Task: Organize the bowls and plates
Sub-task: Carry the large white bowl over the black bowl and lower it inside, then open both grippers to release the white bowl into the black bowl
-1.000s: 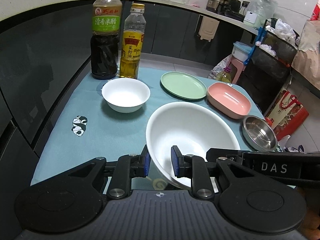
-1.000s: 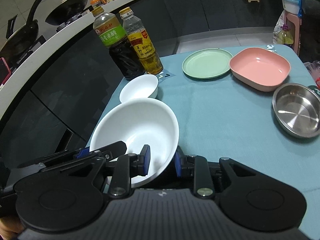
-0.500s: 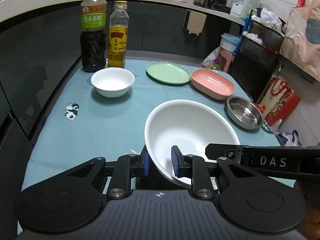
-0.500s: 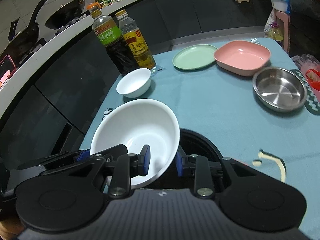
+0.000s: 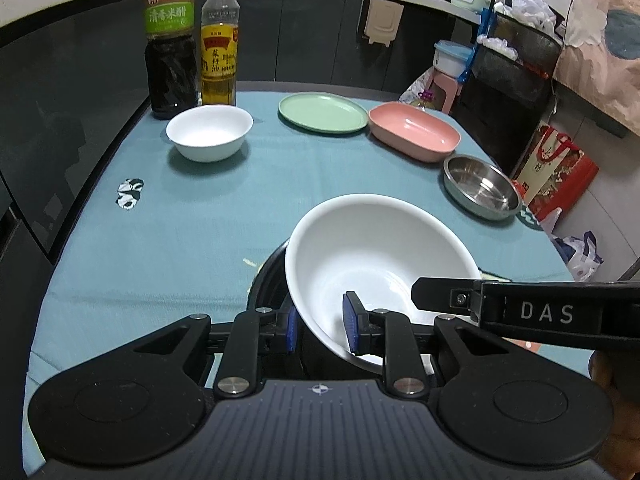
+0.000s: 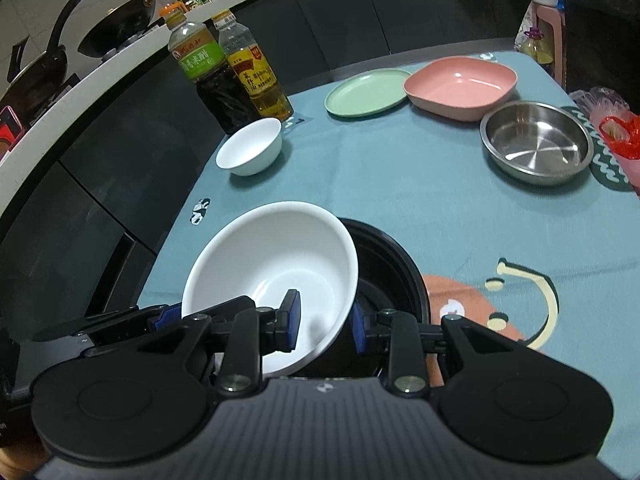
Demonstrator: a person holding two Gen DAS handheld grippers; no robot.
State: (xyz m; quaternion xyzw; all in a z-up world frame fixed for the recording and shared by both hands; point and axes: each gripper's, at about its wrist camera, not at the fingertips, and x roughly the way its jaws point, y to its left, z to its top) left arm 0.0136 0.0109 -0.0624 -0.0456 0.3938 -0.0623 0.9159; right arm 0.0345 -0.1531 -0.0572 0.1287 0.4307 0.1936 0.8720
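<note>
At the bottom centre of both wrist views, a large white bowl (image 5: 376,256) is held by two grippers at once. The left gripper (image 5: 320,330) is closed down on the bowl's near rim, one blue pad inside the bowl and one outside. The right gripper (image 6: 324,326) pinches the rim the same way from the other side, its black body entering the left view at lower right. The bowl tilts, its opening facing up and away from the cameras.

Directly beneath and just behind the white bowl sits a black bowl (image 6: 396,280), wider, with its rim showing as a dark arc to the right in the right view. The white bowl hangs over its left part, so the coming move looks like a short drop straight down into it. Whether the two already touch cannot be told; the gripper bodies hide the contact.

Farther up the frame, on the blue table (image 5: 240,200), lie a small white bowl (image 5: 209,132) at upper left, a steel bowl (image 5: 482,188) at right, then a green plate (image 5: 323,113) and pink dish (image 5: 414,131). Two bottles (image 5: 192,40) stand at the far edge.
</note>
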